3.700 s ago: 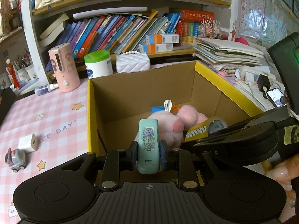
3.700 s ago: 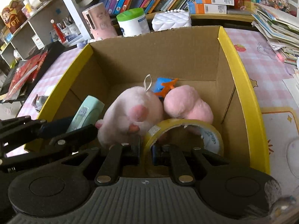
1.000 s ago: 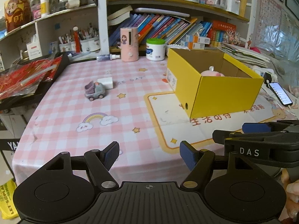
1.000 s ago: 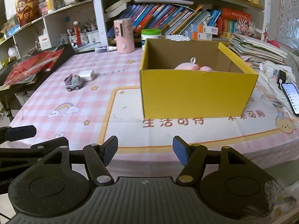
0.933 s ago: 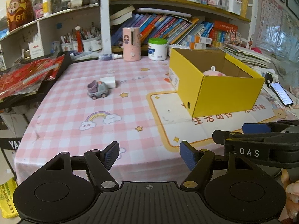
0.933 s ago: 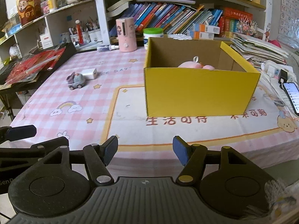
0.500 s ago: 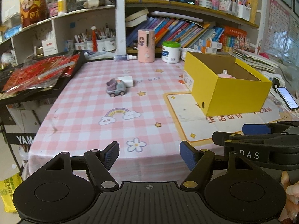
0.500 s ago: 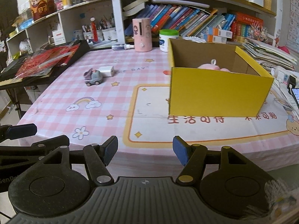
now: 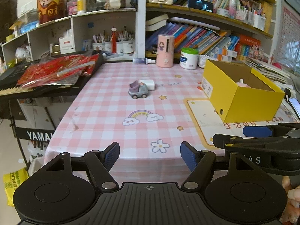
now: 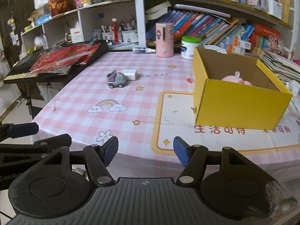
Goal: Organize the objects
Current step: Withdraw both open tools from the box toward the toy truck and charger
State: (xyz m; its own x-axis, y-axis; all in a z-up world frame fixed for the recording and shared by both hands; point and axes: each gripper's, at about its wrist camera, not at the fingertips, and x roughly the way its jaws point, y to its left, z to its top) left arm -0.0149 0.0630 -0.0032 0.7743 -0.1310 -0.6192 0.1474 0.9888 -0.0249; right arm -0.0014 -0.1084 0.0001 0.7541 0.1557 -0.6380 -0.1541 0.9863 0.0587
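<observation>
Both grippers hang off the near edge of the pink checked table (image 9: 105, 112), well back from everything on it. My left gripper (image 9: 150, 156) is open and empty. So is my right gripper (image 10: 145, 153), which also shows at the right of the left wrist view. A yellow cardboard box (image 9: 249, 101) (image 10: 238, 108) stands on the right of the table, with a pink plush toy (image 10: 234, 79) peeking over its rim. Farther out, mid-table, a small grey and purple toy truck (image 9: 137, 91) (image 10: 117, 80) sits touching a white charger block (image 9: 148, 84) (image 10: 130, 74).
At the table's back edge stand a pink cylinder (image 9: 166, 50), a green-lidded tub (image 9: 188, 58) and a small spray bottle (image 9: 143, 60). A keyboard with red packets (image 9: 56, 71) lies off the left side. Bookshelves rise behind. A phone (image 9: 294, 106) lies right of the box.
Both grippers let go of their things in the box, then pulled back from the table. Over the last second the view has shifted so the box slid right and the truck came nearer the middle.
</observation>
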